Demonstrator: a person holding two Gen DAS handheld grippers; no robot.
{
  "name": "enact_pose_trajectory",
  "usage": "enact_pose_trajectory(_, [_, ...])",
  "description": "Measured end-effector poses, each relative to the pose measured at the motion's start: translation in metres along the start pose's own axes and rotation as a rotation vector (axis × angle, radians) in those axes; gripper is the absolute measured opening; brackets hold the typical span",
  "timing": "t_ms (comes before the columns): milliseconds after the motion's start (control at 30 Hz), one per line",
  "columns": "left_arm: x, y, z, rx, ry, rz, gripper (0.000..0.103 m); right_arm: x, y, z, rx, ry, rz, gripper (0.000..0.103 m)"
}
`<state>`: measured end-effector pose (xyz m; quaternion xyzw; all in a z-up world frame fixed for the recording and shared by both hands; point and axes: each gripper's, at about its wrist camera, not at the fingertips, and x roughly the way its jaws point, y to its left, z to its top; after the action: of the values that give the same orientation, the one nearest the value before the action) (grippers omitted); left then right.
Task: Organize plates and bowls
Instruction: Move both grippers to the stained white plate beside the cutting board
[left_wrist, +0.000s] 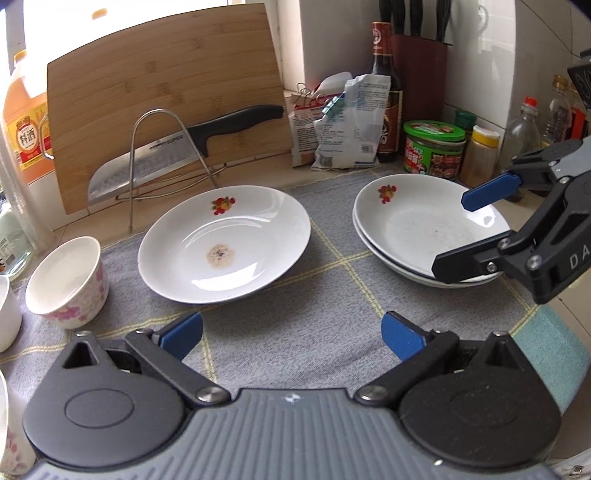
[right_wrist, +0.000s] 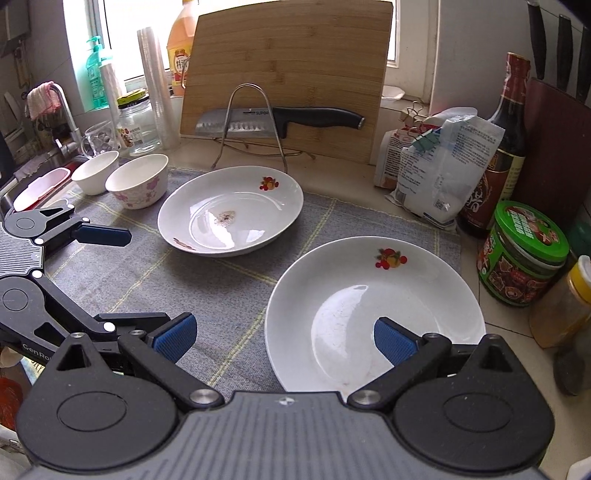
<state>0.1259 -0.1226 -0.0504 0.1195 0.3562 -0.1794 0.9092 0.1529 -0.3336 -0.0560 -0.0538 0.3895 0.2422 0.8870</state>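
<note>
Left wrist view: two plates stacked (left_wrist: 424, 236) at right, soiled plate (left_wrist: 225, 240) and bowls (right_wrist: 137, 185) loose on surface, so partway; left tongs (left_wrist: 291, 332) and right tongs (right_wrist: 284, 341) wide, empty.

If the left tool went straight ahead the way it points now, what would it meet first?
Probably the near rim of the single plate with the brown stain. The left tool is open over bare grey cloth, the plate just ahead and slightly left; depth is uncertain.
</note>
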Motion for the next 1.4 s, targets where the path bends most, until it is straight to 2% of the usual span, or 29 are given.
enact_pose_trajectory(200, [0.009, 0.021, -0.006, -0.059, 0.090, 0.076, 0.102, 0.013, 0.004, 0.007, 0.004, -0.002, 0.050, 0.103])
enact_pose_trajectory(367, [0.022, 0.037, -0.010, -0.071, 0.107, 0.076, 0.102, 0.021, 0.011, 0.011, 0.013, 0.012, 0.044, 0.103])
enact_pose_trajectory(867, [0.066, 0.064, -0.002, -0.046, 0.077, -0.029, 0.102, 0.041, 0.024, 0.032, 0.069, 0.064, -0.033, 0.103])
enact_pose_trajectory(1167, [0.081, 0.073, 0.001, -0.018, 0.048, -0.095, 0.103, 0.071, 0.022, 0.052, 0.087, 0.096, -0.012, 0.103])
enact_pose_trajectory(1400, [0.085, 0.076, 0.002, 0.007, 0.029, -0.122, 0.103, 0.102, 0.015, 0.080, 0.066, 0.123, 0.026, 0.103])
